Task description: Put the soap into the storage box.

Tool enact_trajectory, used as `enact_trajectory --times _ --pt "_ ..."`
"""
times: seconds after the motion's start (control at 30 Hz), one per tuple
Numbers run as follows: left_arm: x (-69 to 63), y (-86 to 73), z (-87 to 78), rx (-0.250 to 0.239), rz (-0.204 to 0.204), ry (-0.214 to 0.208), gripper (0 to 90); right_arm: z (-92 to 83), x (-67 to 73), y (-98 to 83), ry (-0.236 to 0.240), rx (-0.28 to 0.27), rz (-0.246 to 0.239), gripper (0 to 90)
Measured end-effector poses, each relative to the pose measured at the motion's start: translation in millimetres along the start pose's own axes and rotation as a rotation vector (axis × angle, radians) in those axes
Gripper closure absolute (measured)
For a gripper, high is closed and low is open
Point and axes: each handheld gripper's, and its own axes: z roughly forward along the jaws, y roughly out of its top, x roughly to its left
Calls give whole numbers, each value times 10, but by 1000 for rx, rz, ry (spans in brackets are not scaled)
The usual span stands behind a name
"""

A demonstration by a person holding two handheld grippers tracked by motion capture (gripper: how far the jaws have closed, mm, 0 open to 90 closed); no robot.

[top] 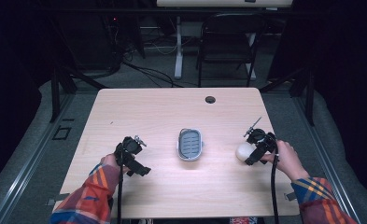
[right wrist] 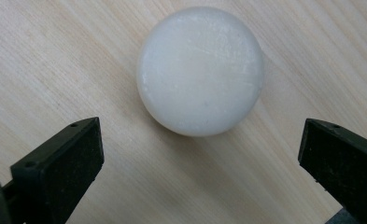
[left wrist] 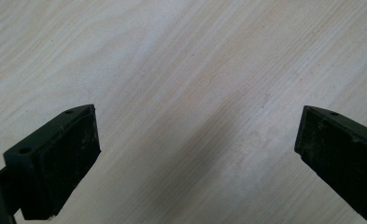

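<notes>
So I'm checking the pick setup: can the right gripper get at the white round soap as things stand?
Probably yes. The right gripper is open, the white round soap lies just ahead of its jaws on bare table, and nothing sits between them.

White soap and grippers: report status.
Left gripper open over bare table. Right gripper open, white soap ahead, untouched. Soap dish centre, empty. Nothing blocking.

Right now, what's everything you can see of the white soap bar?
The white soap bar is a round, smooth-edged puck, matte and slightly waxy-looking, off-white with faint surface marks. It lies flat on the light wood table, toward its right side, to the right of the grey dish. The right gripper is poised over it with jaws wide open on either side; neither jaw touches it. Its underside is hidden.
</notes>
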Motion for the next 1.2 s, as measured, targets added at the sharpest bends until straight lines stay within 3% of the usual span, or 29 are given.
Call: enact_trajectory --times 0.07,0.1,0.17,0.7,0.8,0.9,0.97,1.0,1.2 --pt "-1 -1 -2 -1 0 1 0 10 -3 39 -1 7 5 0" --pt "-1 -1 -2 0 -1 1 0 -15 -26 75 -6 47 -27 0" --pt "-1 -1 -2 0 -1 1 0 28 -12 93 7 1 11 0" --pt "-3 -3 -5 -2 0 -1 0 146 4 348 14 52 -12 0" --pt "-5 -3 -5 -4 -1 -2 0 210 25 371 -13 88 -8 4" --pt "-5 -2 -4 -2 0 -4 0 220 30 402 -23 100 -28 95" --pt "-4 -1 -2 -2 0 -3 0 213 29 415 -26 117 -34 104" --pt "-4 -1 -2 -1 0 -4 0 225 41 413 -19 108 -19 150" --pt "-7 -1 -4 0 1 -4 0 227 46 456 -34 136 -42 189"
